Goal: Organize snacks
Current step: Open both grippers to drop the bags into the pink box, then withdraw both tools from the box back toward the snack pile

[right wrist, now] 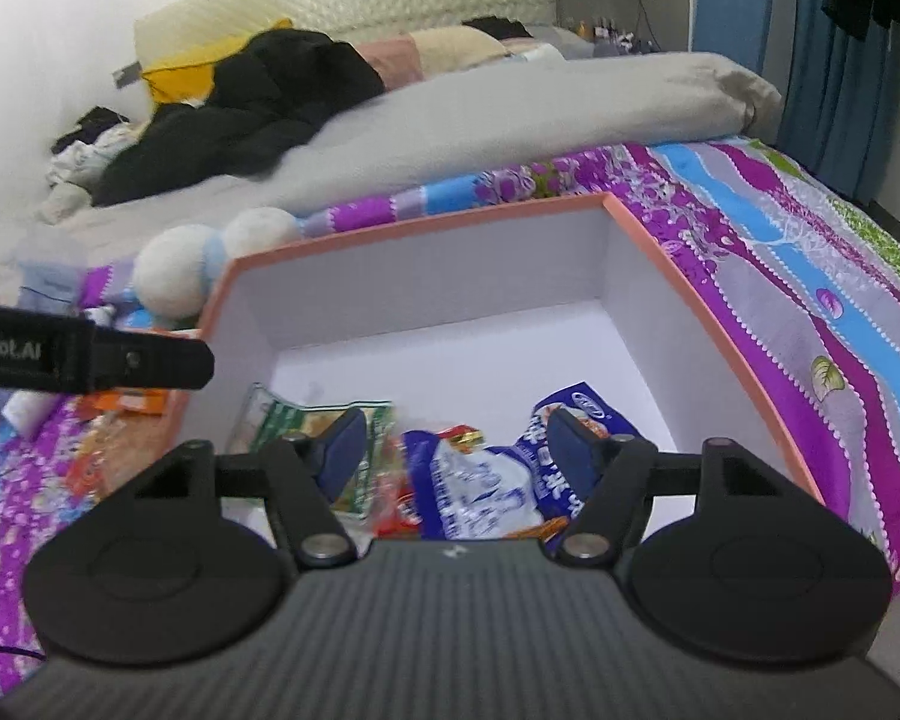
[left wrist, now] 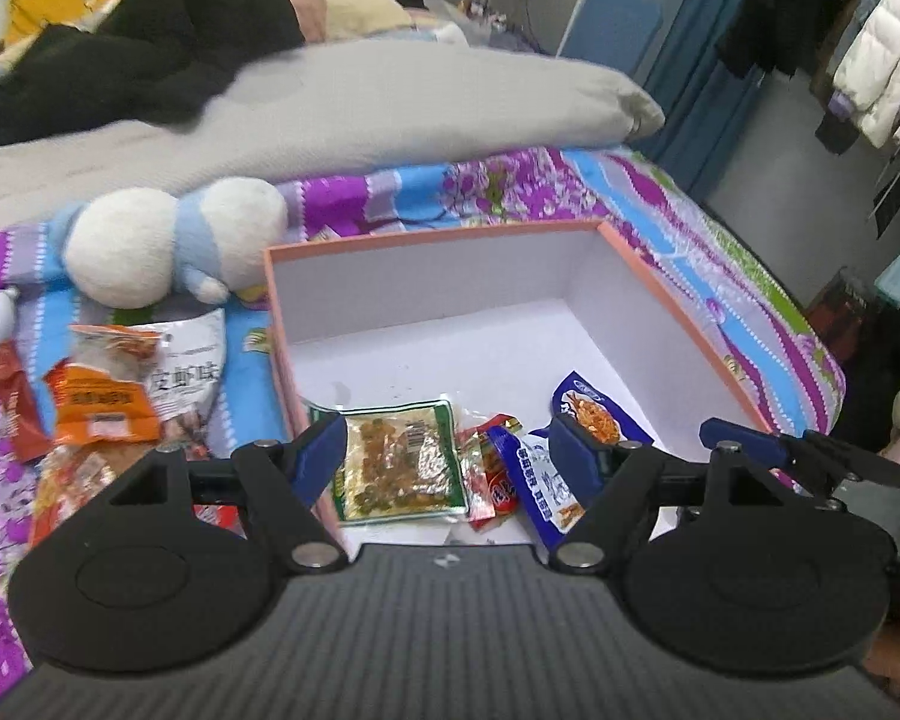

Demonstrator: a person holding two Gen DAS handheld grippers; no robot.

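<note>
Left wrist: left gripper (left wrist: 450,450) jaws apart, nothing clamped, above green pkt (left wrist: 402,459) and blue pkt (left wrist: 546,474) at near edge of pink box (left wrist: 438,234); more snack pkts (left wrist: 108,402) on bedspread (left wrist: 660,204) beside box's left wall.
Right wrist: right gripper (right wrist: 456,450) jaws apart, empty, over blue pkt (right wrist: 480,492) at box (right wrist: 420,219) near edge.

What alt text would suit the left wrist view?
The open left gripper hangs over a pink-rimmed box on a floral bedsheet, with a green packet and a blue packet inside. More snack packets and a plush toy lie left of it.
</note>
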